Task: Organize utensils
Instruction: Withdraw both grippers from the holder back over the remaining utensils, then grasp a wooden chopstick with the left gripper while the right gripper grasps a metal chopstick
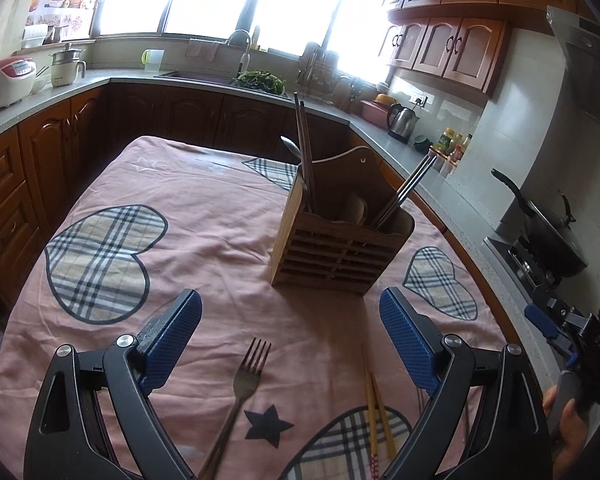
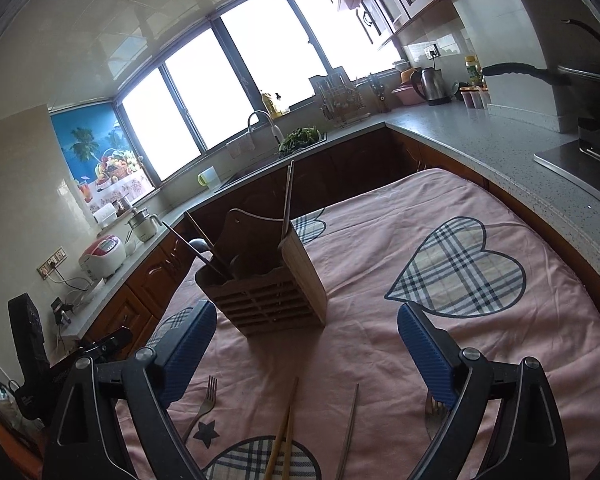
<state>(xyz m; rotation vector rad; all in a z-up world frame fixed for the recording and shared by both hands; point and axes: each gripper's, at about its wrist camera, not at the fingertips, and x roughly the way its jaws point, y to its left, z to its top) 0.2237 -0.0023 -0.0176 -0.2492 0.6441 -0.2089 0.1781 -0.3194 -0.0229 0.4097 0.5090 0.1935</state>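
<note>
A: Both tools empty. Left gripper (image 1: 290, 320) has its pads spread wide, nothing between them. Right gripper (image 2: 306, 334) the same, wide apart, holding nothing.

B: What is left on the cloth?

A: Loose pieces on the pink tablecloth (image 1: 204, 216), near side. A fork (image 1: 242, 388) lies below the left gripper's gap, tines toward the wooden holder (image 1: 336, 236). A pair of bamboo chopsticks (image 1: 374, 408) lies just beside it, nearer the left gripper's right-hand pad. The right wrist view adds a thin metal chopstick (image 2: 350, 428) and a second fork (image 2: 434, 408) half hidden behind the right gripper's right-hand pad.

B: And the holder?

A: Upright, ahead of both grippers, well apart from the loose pieces. Dark chopsticks (image 1: 304, 152) and metal chopsticks (image 1: 410, 188) already stand in it.

B: Likely step?

A: My reading: pick the fork with the left. It lies nearly lengthwise to the gripper, so I would turn the wrist to cross the handle, come down low, and close on the handle's middle. It is thin and flat on soft cloth, so pinching fabric is the risk. Then lift it clear and drop it handle-first into an open compartment.
</note>
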